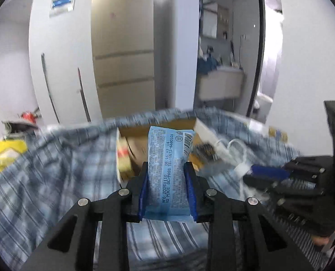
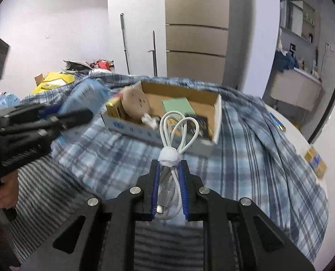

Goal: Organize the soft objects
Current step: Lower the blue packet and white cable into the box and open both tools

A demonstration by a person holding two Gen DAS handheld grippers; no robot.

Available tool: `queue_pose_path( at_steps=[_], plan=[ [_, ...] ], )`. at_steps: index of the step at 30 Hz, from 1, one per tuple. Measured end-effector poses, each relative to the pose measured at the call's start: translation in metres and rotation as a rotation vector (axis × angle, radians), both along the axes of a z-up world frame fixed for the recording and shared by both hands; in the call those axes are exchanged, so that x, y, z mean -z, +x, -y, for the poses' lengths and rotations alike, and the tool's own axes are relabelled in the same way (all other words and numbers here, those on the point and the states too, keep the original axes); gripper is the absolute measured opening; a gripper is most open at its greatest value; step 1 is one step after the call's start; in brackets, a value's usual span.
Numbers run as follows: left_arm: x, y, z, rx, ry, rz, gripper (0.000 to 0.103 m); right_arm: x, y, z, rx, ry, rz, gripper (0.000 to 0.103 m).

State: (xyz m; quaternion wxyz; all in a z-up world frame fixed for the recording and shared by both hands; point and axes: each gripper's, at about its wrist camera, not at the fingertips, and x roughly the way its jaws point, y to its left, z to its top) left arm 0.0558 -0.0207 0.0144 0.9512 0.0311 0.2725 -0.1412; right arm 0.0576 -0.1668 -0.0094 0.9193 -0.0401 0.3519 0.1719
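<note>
Yellow bag (image 2: 52, 81) and clutter sit far left on the blue plaid cloth (image 2: 246, 158). The left gripper (image 1: 167, 169) is clamped on a light-blue packet (image 1: 169, 164). An open cardboard box (image 2: 217, 117) sits mid-cloth. The right gripper (image 2: 170, 169) pinches a bundled white cable (image 2: 174, 135) just before the box. Tan cabinet (image 2: 196, 27) behind, doorway on the right.

blue glossy plastic-film packet (image 1: 169, 171) | white smooth rubbery cable coil (image 2: 178, 135) | blue-white plaid woven cloth (image 2: 246, 158), matt | brown matt cardboard box (image 2: 217, 115) | tool (image 2: 170, 174): matt black plastic, ribbed blue pads (image 2: 183, 187), shiny metal pins
</note>
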Motion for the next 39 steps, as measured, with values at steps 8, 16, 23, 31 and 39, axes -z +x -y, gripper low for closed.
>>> queue_pose_path(
  at_steps=[8,16,23,31,39],
  plan=[
    [-0.024,0.050,-0.015,-0.086,0.016,0.128,0.031,-0.026,0.050,-0.041,-0.019,0.029,0.067,0.016],
    [0.017,0.113,-0.028,-0.129,-0.004,-0.061,0.031,-0.002,0.109,-0.039,0.051,0.046,-0.036,0.016],
    [0.033,0.127,-0.019,-0.078,0.026,-0.116,0.031,0.024,0.132,-0.041,0.068,0.009,-0.079,0.016],
    [0.037,0.127,-0.020,-0.129,0.043,-0.082,0.072,0.041,0.139,-0.039,0.082,-0.011,-0.125,0.017],
    [0.028,0.123,-0.025,-0.140,0.032,-0.076,0.072,0.026,0.133,-0.033,0.089,0.013,-0.091,0.030]
  ],
)
